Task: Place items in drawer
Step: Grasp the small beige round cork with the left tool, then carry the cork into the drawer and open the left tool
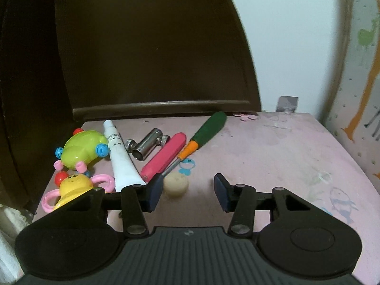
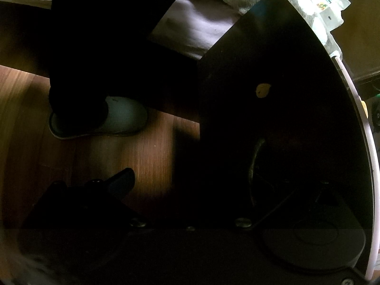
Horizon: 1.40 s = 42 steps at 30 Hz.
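Two hand-held grippers: one over a pink surface, one low in shadow.
Left hand-held gripper [image 1: 188, 191]: jaws spread wide, nothing between them, hovering over the near part of the pink surface [image 1: 273, 156].
Cream cap [image 1: 176, 185]: a small round piece lying flat just inside the left finger, not gripped.
Screwdriver [image 1: 200, 140]: green handle, orange collar, lying diagonally, its metal shaft pointing toward the left finger.
Pink tool [image 1: 163, 158]: lies just left of the screwdriver, parallel to it.
Metal cylinder [image 1: 147, 144]: lies between the pink tool and the white tube [image 1: 120, 156].
Toys: a lime-green toy [image 1: 83, 149] at the left edge, a yellow rattle [image 1: 74, 186] with pink rings nearer, partly hidden by the gripper body.
Dark wooden panel [image 1: 152, 47]: rises behind the items.
Right hand-held gripper [image 2: 187, 178]: left finger shows faintly; the other is lost in darkness, so I cannot tell its state.
Right view: a dark cabinet front [image 2: 273, 95] with a small tan spot, wooden floor [image 2: 142, 161], and a pale slipper [image 2: 114, 121].
Drawer: I cannot make it out for certain.
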Each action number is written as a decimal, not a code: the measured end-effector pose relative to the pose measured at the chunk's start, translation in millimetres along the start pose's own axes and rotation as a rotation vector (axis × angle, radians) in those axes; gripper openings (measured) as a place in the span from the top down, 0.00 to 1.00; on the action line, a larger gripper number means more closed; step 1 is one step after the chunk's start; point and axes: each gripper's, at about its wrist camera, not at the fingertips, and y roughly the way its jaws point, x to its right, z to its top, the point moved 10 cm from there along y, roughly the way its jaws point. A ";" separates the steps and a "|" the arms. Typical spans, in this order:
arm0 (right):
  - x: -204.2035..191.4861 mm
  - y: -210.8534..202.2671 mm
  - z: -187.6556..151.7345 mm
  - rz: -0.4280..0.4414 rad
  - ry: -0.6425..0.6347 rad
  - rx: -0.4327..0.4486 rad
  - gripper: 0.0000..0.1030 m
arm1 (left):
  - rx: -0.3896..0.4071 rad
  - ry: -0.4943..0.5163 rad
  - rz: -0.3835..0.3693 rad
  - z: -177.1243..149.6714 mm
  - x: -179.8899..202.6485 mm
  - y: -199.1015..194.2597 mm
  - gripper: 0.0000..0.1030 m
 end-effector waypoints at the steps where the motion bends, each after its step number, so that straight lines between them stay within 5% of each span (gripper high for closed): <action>1: 0.0 0.0 -0.2 0.000 0.000 0.001 0.00 | -0.003 -0.003 0.003 0.2 -0.2 2.4 0.57; 12: 0.9 0.3 -0.1 0.000 0.005 -0.006 0.00 | -0.052 0.018 0.017 -1.7 -8.3 16.3 0.69; 13: 0.9 0.5 0.1 0.000 0.006 -0.007 0.00 | -0.054 0.022 0.019 -1.8 -8.0 16.0 0.77; 18: 0.8 0.9 0.1 0.001 -0.001 -0.011 0.00 | -0.068 0.072 0.011 -8.8 1.7 0.6 0.77; 33: 0.9 4.8 1.6 0.005 -0.015 -0.037 0.00 | -0.093 0.108 -0.187 -78.5 54.1 -153.4 0.77; 42: -0.1 7.3 4.0 0.003 -0.021 -0.048 0.00 | -0.273 0.179 -0.361 -175.2 116.3 -215.3 0.77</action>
